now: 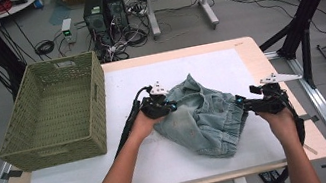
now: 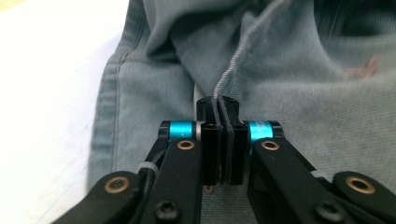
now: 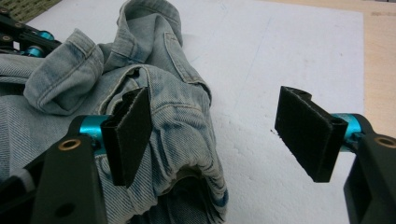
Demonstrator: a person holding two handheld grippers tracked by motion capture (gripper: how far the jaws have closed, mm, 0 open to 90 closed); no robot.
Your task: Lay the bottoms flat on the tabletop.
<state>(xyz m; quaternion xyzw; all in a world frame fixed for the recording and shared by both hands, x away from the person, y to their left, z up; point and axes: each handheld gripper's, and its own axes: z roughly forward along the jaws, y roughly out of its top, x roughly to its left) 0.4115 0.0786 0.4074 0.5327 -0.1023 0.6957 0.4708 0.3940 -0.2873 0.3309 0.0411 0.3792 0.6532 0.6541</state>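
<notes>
- denim shorts (image 1: 206, 117) crumpled mid-table on the white sheet (image 1: 228, 67), well right of the basket (image 1: 56, 115).
- left gripper (image 1: 170, 106) at the shorts' left edge, over the denim.
- in the left gripper view, left gripper (image 2: 219, 103) pinched tight, pads pressed together on a thin grey cord (image 2: 238, 56); cord running up from between the pads across the shorts (image 2: 289, 93).
- seam and hem of the shorts at left of that view, white sheet (image 2: 46, 93) beyond.
- right gripper (image 1: 240, 101) at the shorts' right edge, hand (image 1: 280, 119) behind it.
- in the right gripper view, right gripper (image 3: 215, 135) spread wide, nothing clamped.
- one pad (image 3: 128, 135) just beside a fold of the shorts (image 3: 177, 116), touching or barely off, hard to tell; other pad (image 3: 308, 133) well off the cloth, over bare sheet (image 3: 289, 51).
- folded waistband bunched up at upper left of that view, left gripper (image 3: 25, 39) peeking in behind it.
- basket woven, green, empty-looking from above, overhanging the table's left side, touching neither gripper.
- wooden table (image 1: 281, 81) edge bare to the right of the sheet.
- both forearms in from the bottom of the high view, one each side of the shorts.
</notes>
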